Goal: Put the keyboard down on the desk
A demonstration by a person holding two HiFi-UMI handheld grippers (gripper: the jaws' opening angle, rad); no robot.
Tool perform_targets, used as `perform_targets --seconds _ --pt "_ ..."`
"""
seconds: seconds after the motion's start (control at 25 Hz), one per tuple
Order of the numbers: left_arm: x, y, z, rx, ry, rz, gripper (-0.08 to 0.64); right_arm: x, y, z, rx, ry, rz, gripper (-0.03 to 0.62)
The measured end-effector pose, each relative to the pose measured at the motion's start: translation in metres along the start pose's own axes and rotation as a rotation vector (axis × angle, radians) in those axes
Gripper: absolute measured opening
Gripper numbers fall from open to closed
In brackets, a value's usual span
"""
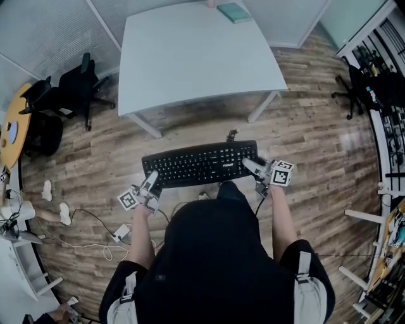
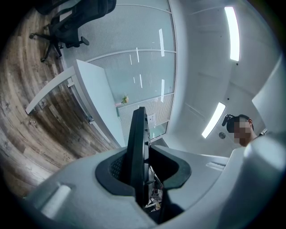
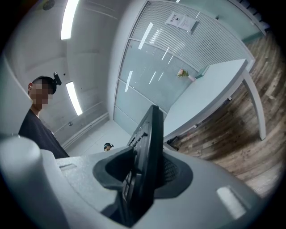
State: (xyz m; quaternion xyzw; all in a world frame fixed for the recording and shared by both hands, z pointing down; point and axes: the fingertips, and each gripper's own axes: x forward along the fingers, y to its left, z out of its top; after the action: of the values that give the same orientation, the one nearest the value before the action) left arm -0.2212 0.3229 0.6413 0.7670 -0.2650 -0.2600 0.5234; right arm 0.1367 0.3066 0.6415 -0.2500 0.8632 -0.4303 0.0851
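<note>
A black keyboard (image 1: 201,163) hangs level in the air over the wooden floor, in front of the person's body. My left gripper (image 1: 150,184) is shut on its left end, and my right gripper (image 1: 252,166) is shut on its right end. In the left gripper view the keyboard (image 2: 137,152) shows edge-on between the jaws. The right gripper view also has the keyboard (image 3: 145,156) edge-on, keys facing left. The white desk (image 1: 196,54) stands ahead, beyond the keyboard, with its near edge a short way off.
A teal book (image 1: 234,11) lies at the desk's far edge. A black office chair (image 1: 69,88) stands left of the desk, another (image 1: 361,82) at the right. Cables and a power strip (image 1: 120,233) lie on the floor at the left. Shelving (image 1: 389,126) lines the right side.
</note>
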Motion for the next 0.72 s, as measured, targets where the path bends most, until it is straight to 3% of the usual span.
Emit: perform_targets --seconds 0.72 --pt "0.1 0.005 0.015 0.024 -0.049 0.039 0.109 -0.006 -0.075 0.087 0.028 0.038 0.024 0.143"
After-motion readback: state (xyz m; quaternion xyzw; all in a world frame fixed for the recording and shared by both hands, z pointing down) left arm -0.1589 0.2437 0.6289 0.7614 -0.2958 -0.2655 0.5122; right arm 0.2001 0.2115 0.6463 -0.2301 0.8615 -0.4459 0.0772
